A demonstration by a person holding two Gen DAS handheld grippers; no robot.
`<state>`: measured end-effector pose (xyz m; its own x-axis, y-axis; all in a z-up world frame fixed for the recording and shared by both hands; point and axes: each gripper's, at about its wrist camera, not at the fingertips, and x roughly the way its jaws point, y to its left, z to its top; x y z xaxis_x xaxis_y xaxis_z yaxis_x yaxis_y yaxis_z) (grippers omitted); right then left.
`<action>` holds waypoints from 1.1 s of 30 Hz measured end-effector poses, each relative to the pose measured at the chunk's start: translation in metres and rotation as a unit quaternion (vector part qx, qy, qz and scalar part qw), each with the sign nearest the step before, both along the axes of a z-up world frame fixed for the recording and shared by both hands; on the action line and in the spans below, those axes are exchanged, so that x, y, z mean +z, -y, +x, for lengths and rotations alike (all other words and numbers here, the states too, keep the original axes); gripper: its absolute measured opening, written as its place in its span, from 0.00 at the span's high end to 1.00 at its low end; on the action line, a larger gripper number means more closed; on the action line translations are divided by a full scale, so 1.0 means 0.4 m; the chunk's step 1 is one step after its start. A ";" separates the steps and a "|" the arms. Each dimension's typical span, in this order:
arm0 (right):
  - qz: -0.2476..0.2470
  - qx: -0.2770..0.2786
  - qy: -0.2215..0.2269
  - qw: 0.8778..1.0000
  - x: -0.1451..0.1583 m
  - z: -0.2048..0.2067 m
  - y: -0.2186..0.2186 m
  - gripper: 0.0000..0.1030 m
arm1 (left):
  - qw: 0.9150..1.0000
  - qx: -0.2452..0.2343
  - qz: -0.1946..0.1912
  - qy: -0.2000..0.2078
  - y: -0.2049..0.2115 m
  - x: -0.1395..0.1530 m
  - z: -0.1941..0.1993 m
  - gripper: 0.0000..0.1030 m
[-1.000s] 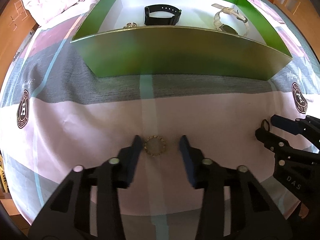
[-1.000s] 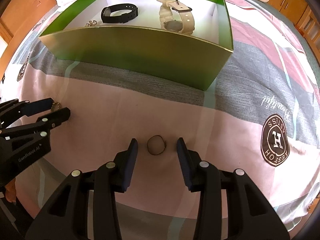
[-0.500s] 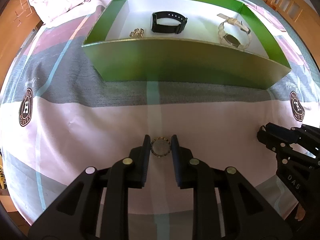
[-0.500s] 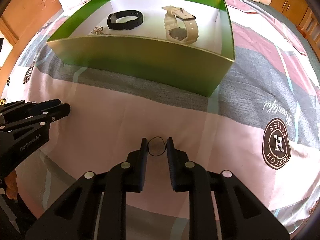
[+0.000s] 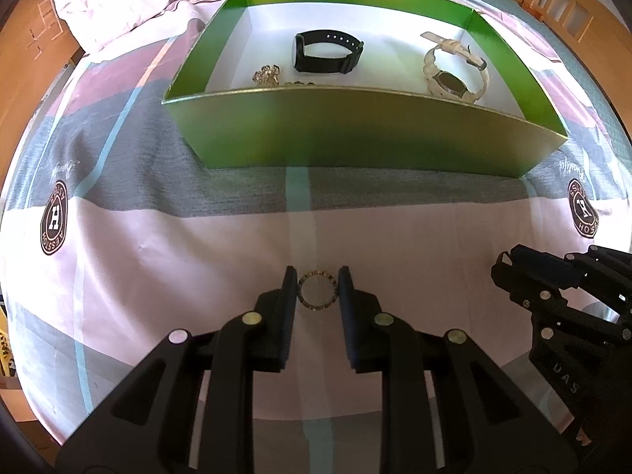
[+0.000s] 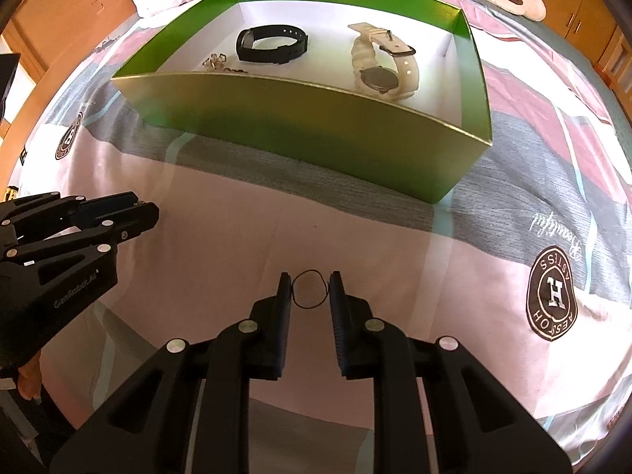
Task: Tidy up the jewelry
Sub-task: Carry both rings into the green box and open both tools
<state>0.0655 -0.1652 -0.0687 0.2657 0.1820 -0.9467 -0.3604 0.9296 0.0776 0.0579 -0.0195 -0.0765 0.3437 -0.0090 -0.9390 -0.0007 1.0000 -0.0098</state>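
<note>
Bedding in pink, grey and pale-blue bands carries a green box [image 5: 355, 134] straight ahead of both tools, with a black watch [image 5: 326, 52], a cream watch [image 5: 454, 69] and a small chain [image 5: 268, 75] inside. Over the last second each hand-held gripper has narrowed from a wide stance and lifted with its ring. The left hand-held gripper [image 5: 317, 290] pinches a beaded gold ring [image 5: 317, 290], the right hand-held gripper [image 6: 310, 289] a thin dark ring [image 6: 310, 289], so both grasps look secured and ready for the box.
</note>
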 end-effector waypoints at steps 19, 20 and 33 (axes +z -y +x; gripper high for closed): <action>0.056 -0.013 0.105 0.993 0.146 -0.002 0.002 0.81 | 0.993 -0.004 0.016 0.114 0.004 0.136 -0.011 0.79; 0.062 -0.013 0.119 0.991 0.161 -0.002 0.004 0.81 | 0.990 -0.004 0.022 0.139 0.003 0.155 -0.015 0.79; 0.122 -0.077 0.175 0.974 0.187 0.075 0.051 0.81 | 0.979 0.011 0.019 0.202 -0.031 0.214 0.047 0.79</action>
<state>0.0954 -0.1854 0.0061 0.6062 0.3234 -0.7266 -0.2629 0.9437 0.2006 0.0765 -0.0070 0.0092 0.6870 0.0348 -0.7258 -0.0262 0.9994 0.0231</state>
